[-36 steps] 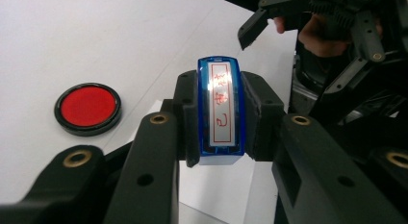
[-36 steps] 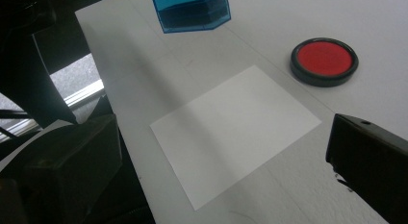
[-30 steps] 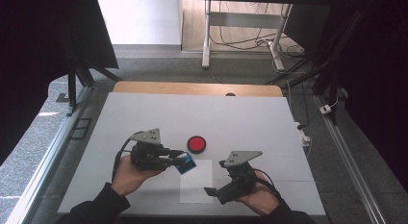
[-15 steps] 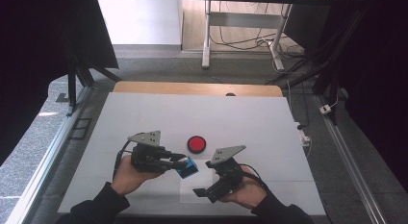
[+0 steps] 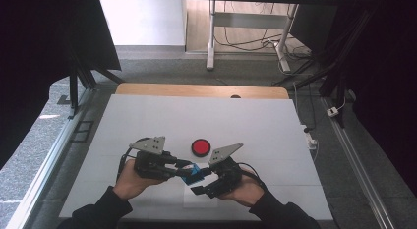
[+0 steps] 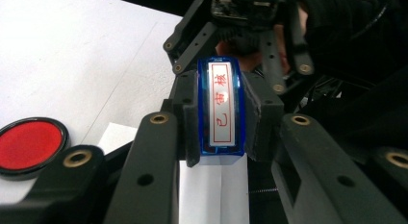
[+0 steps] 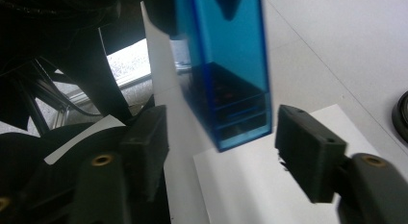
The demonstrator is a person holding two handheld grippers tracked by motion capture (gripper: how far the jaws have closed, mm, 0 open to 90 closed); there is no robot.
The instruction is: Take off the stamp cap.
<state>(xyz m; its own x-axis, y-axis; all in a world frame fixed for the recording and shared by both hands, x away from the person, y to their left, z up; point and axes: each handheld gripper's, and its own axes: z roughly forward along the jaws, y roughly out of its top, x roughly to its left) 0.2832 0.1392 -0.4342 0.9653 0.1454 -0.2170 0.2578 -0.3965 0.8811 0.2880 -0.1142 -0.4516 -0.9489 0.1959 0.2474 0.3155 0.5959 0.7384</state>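
My left gripper point(image 5: 183, 171) point(image 6: 220, 137) is shut on a translucent blue stamp point(image 5: 193, 174) point(image 6: 220, 108) with a white label and red characters, held a little above the table. My right gripper point(image 5: 200, 184) point(image 7: 223, 147) faces it from the right. The stamp's free end point(image 7: 231, 89) hangs between the right jaws, which have just been closing. A gap shows on each side, and neither pad point(image 7: 308, 152) presses on the stamp. A white sheet of paper point(image 5: 196, 198) point(image 7: 250, 185) point(image 6: 211, 185) lies on the table under both grippers.
A round red ink pad in a black rim point(image 5: 200, 147) point(image 6: 30, 144) lies just beyond the grippers on the white table point(image 5: 246, 126). A wooden strip point(image 5: 196, 90) runs along the far edge. Metal rails flank both sides of the table.
My right gripper has moved left, up to the stamp, and its jaws now stand around the stamp's end. The left gripper and the stamp have kept still.
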